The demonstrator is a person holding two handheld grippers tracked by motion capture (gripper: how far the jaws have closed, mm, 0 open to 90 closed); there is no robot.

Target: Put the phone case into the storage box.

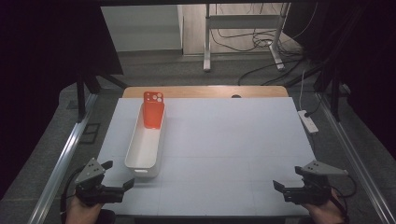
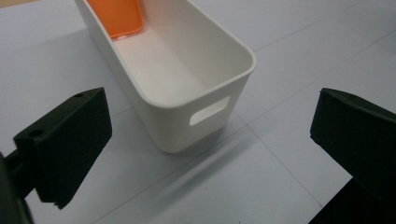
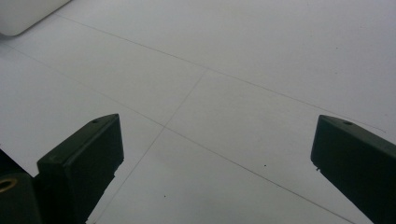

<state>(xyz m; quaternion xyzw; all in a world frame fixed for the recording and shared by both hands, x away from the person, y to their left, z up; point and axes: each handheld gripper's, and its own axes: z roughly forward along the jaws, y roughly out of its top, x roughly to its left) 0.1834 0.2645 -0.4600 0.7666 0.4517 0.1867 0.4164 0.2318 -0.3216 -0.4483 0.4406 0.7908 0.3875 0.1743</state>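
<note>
A long white bin (image 1: 145, 142) lies on the white table, left of centre. An orange phone case (image 1: 153, 109) leans at the bin's far end, its top sticking above the rim. My left gripper (image 1: 117, 175) rests open near the table's front left corner, just short of the bin's near end. In the left gripper view the bin (image 2: 187, 79) with its handle slot lies between and beyond the wide-apart jaws, and the orange case (image 2: 116, 17) shows at the top. My right gripper (image 1: 286, 178) stands open at the front right, over bare table.
A white power strip (image 1: 308, 120) lies at the table's right edge. A wooden strip (image 1: 205, 91) runs along the far edge. Metal rails flank both sides. A corner of the bin (image 3: 23, 14) shows in the right gripper view.
</note>
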